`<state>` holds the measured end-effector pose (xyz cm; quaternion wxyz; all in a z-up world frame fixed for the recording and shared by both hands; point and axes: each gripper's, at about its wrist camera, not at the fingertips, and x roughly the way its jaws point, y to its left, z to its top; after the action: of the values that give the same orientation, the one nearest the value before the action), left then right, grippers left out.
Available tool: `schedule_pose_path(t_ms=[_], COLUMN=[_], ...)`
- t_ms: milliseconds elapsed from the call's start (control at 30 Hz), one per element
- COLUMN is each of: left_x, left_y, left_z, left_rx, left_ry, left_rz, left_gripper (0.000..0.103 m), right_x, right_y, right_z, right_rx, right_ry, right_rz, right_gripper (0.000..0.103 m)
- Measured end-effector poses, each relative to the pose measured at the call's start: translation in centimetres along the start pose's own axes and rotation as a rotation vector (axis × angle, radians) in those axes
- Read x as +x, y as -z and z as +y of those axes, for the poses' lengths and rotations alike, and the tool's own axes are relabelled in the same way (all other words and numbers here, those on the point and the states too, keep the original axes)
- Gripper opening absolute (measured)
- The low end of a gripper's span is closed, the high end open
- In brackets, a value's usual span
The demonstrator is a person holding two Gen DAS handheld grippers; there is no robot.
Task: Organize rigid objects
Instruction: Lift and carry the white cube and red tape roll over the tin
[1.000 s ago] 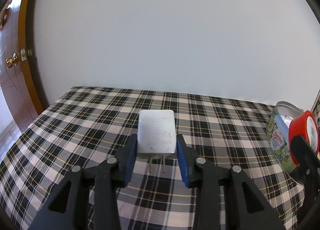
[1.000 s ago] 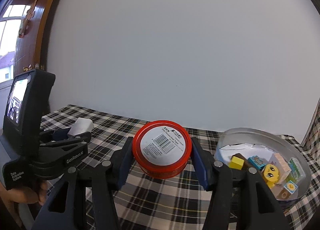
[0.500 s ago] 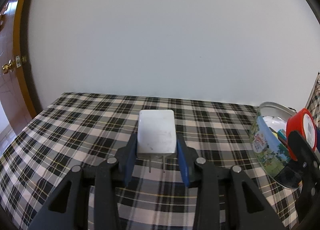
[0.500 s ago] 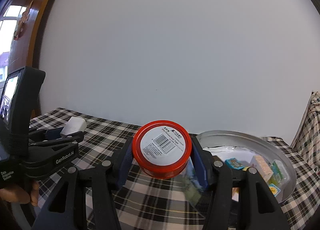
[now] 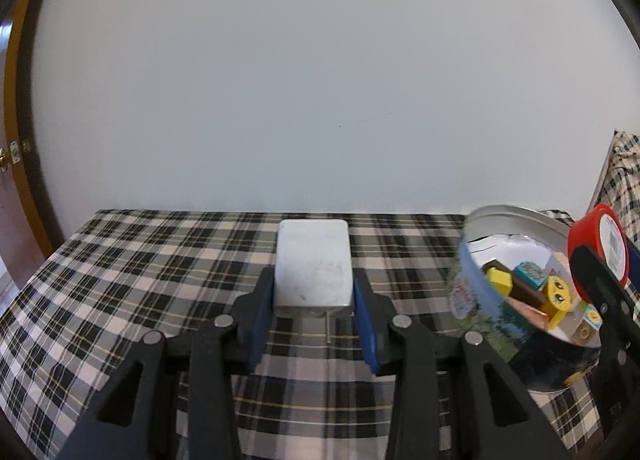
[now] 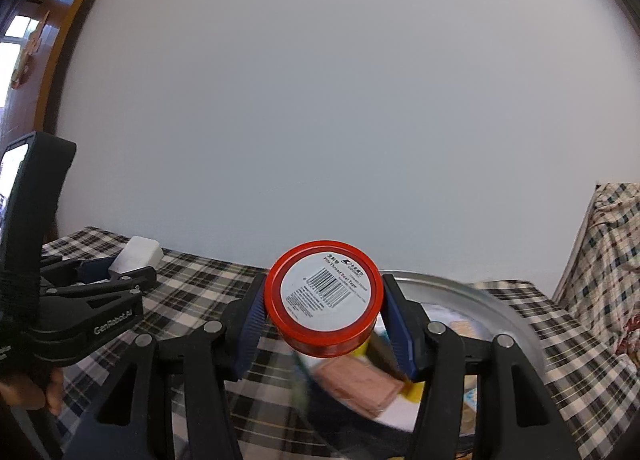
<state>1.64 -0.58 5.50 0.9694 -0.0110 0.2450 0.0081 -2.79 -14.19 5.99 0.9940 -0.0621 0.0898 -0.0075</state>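
Black plastic gripper point(image 5: 313, 306) frames, blue finger pads point(image 6: 394, 316), silver screws, white "GenRobot.AI" lettering.

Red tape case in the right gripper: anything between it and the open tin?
Nothing visible. The red tape case, held in the right gripper, hangs over the round tin, whose mouth is open; only toy blocks lie inside.

Soft, even daylight fills both views, and the pale wall point(image 5: 320, 100) shows no glare. Left of that wall in the right wrist view, a window point(image 6: 16, 32) glows overexposed. Below the wall, the round tin point(image 6: 460, 324) is smeared by motion blur. Fisheye bending curves the edges, with dark vignetted corners.
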Motion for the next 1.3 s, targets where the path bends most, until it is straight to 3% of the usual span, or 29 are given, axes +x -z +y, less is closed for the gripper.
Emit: schedule_pose_path(t_ms=[700,1300], left_x=[0.3,2.4], left_y=[-2.0,-2.3], left_z=[-9.3,-17.1], left_rx=[0.095,0.147], left_ry=[0.12,0.239], left_rz=[-0.038,0.005], left_gripper=[0.037,0.037], right_x=[0.3,2.8], right_y=[-0.5,1.2], right_z=[-9.3,-16.9], right_rx=[0.037,0.024], right_ry=[0.19,0.34], right_rz=[-0.024,0.051], right_gripper=[0.057,0.057])
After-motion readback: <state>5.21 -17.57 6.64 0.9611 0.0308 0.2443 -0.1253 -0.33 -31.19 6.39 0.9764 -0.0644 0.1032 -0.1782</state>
